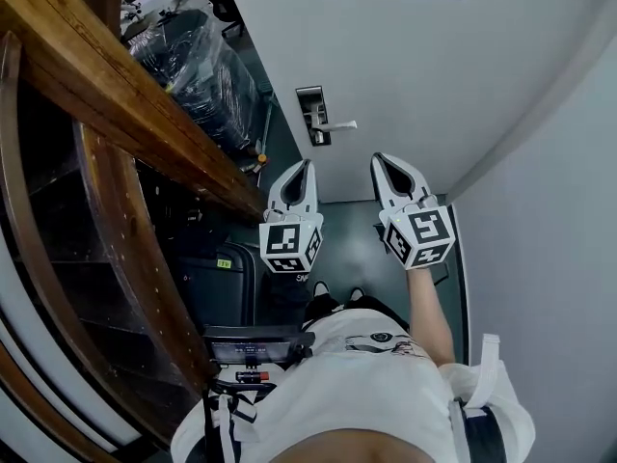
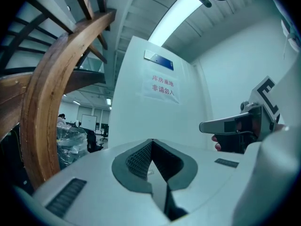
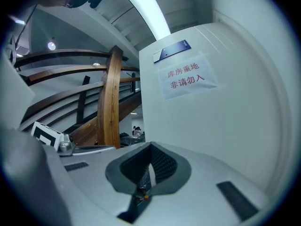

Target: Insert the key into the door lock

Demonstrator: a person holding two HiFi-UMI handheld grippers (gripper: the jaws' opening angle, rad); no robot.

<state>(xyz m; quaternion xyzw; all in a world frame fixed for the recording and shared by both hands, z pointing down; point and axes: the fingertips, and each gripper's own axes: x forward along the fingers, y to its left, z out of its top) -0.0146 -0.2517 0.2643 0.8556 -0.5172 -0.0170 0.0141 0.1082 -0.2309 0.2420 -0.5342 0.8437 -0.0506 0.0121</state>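
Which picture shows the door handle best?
The head view. The handle and its lock plate show whole on the door there. Both gripper views point higher up the door, at the sign, and show no handle.

An office: white door (image 2: pixel 141 112) with paper notice (image 2: pixel 164 87) beside a wooden staircase (image 2: pixel 47 112), swivel chairs (image 2: pixel 92 141) beyond.

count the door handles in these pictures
1: a silver lever handle on the lock plate, at the left edge of the white door in the head view. The gripper views show none; the door's far side is hidden.
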